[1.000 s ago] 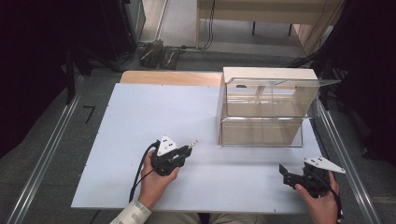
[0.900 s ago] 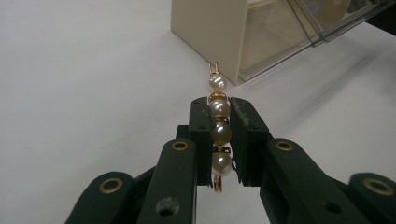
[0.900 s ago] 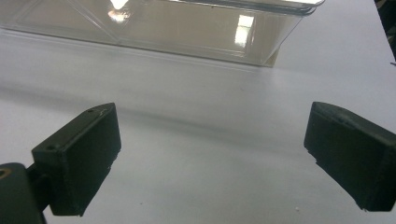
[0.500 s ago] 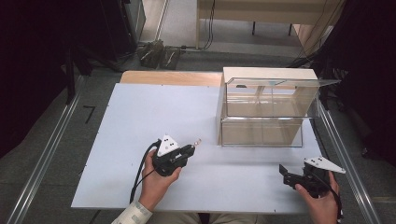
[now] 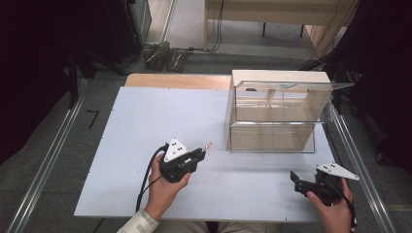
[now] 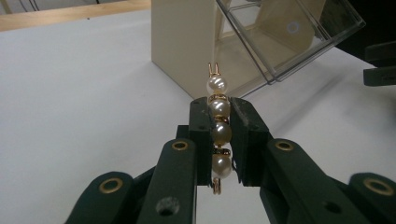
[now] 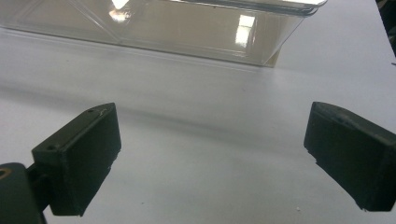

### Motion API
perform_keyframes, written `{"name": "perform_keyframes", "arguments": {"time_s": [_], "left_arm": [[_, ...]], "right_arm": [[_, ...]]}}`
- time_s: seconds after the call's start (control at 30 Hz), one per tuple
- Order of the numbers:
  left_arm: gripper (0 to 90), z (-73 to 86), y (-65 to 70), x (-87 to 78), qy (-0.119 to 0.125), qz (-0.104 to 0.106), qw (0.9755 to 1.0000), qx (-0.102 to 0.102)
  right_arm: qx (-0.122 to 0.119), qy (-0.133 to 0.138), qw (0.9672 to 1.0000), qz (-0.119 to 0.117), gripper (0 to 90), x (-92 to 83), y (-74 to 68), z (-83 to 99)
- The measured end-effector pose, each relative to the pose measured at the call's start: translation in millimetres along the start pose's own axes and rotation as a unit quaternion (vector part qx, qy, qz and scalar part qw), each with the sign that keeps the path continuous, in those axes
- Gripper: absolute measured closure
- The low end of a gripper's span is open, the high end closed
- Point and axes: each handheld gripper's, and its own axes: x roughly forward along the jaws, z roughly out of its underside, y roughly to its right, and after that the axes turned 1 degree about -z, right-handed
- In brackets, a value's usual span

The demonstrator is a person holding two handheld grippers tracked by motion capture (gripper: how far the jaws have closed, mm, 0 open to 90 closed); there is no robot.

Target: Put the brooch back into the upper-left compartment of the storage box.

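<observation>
Almost no change from the earlier high view: only a slight shift of the left hand, none of the right, nothing else displaced. On the wide white rectangular table top (image 5: pixel 145 121), at the far right, a two-level clear plastic display case with a cream back panel (image 5: pixel 277 116), its upper front flap tilted open. Near the middle, the left gripper (image 6: pixel 219 121), clamped tight on a small gold hair pin set with a row of pearl beads (image 6: pixel 218 126), held just off the case's near left corner, tip toward it. At the near right edge, the right gripper (image 7: pixel 212 154), jaws wide apart, holding nothing. Probably the carrying step, pin secured but not yet stored. Next: a lift and reach toward the open flap, then a gentle release inside.
</observation>
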Motion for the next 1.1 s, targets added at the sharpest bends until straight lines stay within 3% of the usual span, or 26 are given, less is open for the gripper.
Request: {"name": "perform_keyframes", "arguments": {"time_s": [0.37,1.1], "left_arm": [[79.9,-13.4,8.3,-2.9,0.022,0.006,0.9997,0.003],[79.9,-45.8,21.4,-1.6,0.038,0.023,0.9989,0.017]], "right_arm": [[0.002,0.0,1.0,0.001,2.3,0.4,-0.4,-0.9],[0.001,0.002,1.0,-0.004,2.3,-0.3,-0.1,-0.7]]}}
